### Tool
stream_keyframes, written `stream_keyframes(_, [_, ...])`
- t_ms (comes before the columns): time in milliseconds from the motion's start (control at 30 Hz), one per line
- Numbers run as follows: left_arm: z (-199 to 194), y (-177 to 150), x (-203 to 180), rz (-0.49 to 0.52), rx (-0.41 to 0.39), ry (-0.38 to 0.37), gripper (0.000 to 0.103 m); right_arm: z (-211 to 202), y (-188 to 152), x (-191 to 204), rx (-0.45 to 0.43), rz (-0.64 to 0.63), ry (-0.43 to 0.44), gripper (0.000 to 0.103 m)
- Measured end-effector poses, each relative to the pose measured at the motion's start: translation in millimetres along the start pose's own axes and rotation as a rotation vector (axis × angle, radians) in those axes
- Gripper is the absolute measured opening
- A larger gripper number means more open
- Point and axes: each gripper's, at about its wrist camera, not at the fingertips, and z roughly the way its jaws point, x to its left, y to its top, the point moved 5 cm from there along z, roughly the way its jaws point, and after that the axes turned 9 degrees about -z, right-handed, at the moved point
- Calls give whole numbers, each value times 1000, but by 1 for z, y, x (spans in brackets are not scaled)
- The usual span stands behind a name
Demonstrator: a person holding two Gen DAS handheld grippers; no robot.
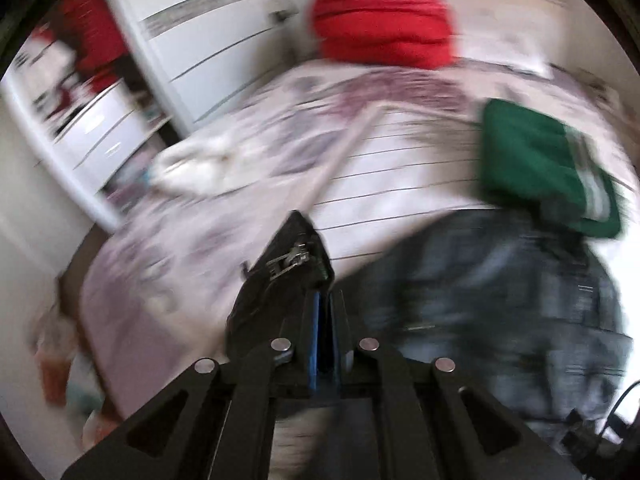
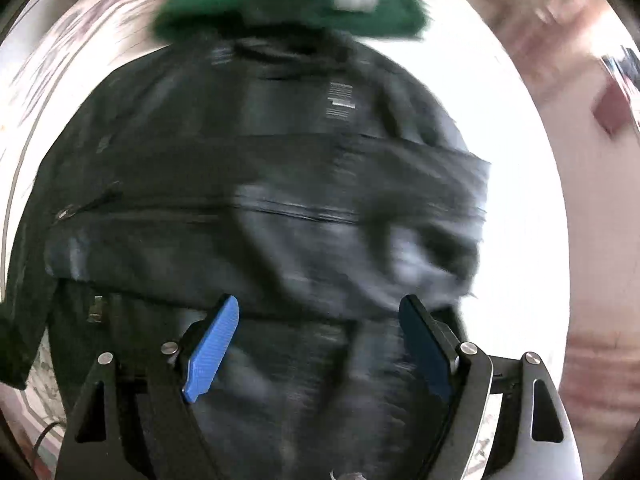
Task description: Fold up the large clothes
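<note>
1. The left tongs [image 1: 324, 300] are clenched on a corner of the black jacket [image 2: 256, 208], a metal zipper pull [image 1: 290, 262] showing on the pinched fabric just beyond the tips.
2. The right tongs [image 2: 320, 344] are released, their blue pads [image 2: 212, 350] spread wide, hovering over the jacket's lower part.
3. The jacket lies spread on the bed [image 1: 208, 216], its dark body filling the right wrist view, with a small white label [image 2: 341, 100] near its far end.
4. A green garment [image 2: 288, 0] sits just past the jacket's far edge.
5. A red pile [image 1: 382, 20] rests farther up the bed, near white drawers [image 1: 200, 40].
6. Both views are motion-blurred.
</note>
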Motion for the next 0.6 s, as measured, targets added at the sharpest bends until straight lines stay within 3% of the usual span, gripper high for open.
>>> stream_keyframes(200, [-29, -22, -159, 173, 34, -240, 2, -1, -33, -95, 38, 165, -26, 84])
stream_keyframes(333, [-29, -50, -234, 275, 96, -326, 2, 8, -56, -144, 72, 236, -40, 84])
stream_keyframes(500, [-28, -87, -287, 380, 180, -379, 6, 15, -74, -173, 97, 317, 37, 84])
stream_keyframes(600, [-34, -87, -290, 354, 196, -428, 10, 16, -79, -183, 108, 373, 133, 84])
